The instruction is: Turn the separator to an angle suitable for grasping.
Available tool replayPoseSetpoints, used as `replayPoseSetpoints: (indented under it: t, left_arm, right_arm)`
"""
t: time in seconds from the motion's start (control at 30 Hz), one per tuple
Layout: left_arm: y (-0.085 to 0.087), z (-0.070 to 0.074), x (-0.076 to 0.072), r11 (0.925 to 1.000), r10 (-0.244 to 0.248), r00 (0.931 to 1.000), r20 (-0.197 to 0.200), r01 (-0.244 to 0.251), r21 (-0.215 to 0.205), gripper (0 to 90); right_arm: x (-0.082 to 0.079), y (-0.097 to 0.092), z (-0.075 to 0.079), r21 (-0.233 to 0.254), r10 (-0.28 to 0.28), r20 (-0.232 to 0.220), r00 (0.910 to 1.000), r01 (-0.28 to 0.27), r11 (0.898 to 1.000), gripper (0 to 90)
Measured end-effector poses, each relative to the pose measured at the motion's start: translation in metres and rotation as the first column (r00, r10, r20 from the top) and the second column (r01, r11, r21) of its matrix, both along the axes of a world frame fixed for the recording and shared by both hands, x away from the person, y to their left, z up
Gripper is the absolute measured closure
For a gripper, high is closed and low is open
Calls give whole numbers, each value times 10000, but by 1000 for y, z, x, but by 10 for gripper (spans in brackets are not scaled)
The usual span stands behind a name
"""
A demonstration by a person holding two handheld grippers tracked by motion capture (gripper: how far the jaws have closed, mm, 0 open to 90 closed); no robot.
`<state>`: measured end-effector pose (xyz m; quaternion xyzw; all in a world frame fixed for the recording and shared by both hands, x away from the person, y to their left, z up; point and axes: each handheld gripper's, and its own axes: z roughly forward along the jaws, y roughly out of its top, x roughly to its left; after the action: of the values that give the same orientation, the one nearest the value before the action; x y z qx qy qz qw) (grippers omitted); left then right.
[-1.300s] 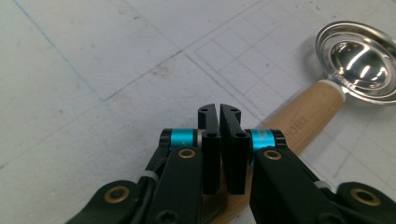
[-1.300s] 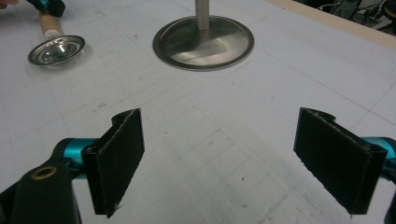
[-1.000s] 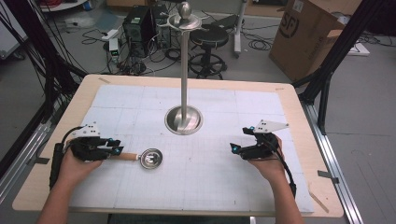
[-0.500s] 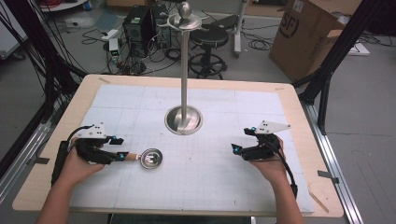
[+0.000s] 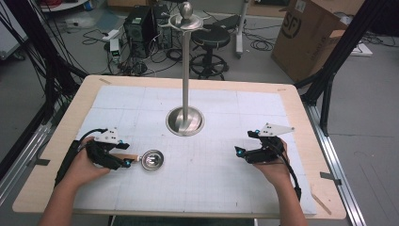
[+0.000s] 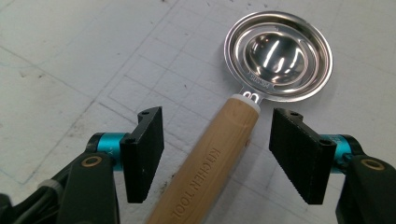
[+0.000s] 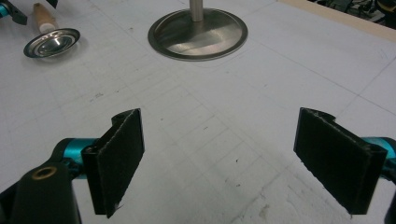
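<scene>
A wooden table is covered by a white gridded mat, at the far middle of which a tall steel stand is set on its round base. The left gripper is held low over the mat at the near left by the left hand, with its jaws spread wide on either side of a wooden handle; neither pad is seen to touch the wood. The right gripper is held by the right hand at the near right, well apart from the stand, its jaws wide apart with bare mat between them. A small steel strainer spoon is laid flat on the mat just beside the left gripper, its bowl pointed toward the table's middle. "KITCHEN TOOL" is read along the handle; the stamp on the bowl's rim is too small to be made out.
</scene>
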<state>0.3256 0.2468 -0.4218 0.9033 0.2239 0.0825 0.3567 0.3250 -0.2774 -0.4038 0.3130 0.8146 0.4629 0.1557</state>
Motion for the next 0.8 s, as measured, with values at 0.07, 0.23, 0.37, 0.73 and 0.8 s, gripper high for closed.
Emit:
replayPoseSetpoints:
  t: [0.07,0.23,0.37,0.73,0.8]
  left_arm:
    - [0,0,0,10000,26,10000,-51,-26,38,363]
    - [-6,-8,5,9979,-205,9991,-368,227,601,379]
    - [-9,-9,6,9962,-324,9985,-431,357,791,433]
    - [-20,-8,8,9937,-912,9946,-494,941,615,683]
    - [-24,-8,9,9941,-924,9944,-515,951,519,683]
  right_arm:
    - [-1,-1,0,18,-34,-30,10000,34,10000,148]
    - [-2,-2,-1,-86,-9,-58,10000,9,10000,148]
    - [-3,-3,-2,-100,-55,-44,10000,55,9999,148]
    - [-7,-7,-2,-199,-150,-81,9999,149,9997,147]
    - [-8,-8,-2,-198,-172,-80,9998,170,9997,148]
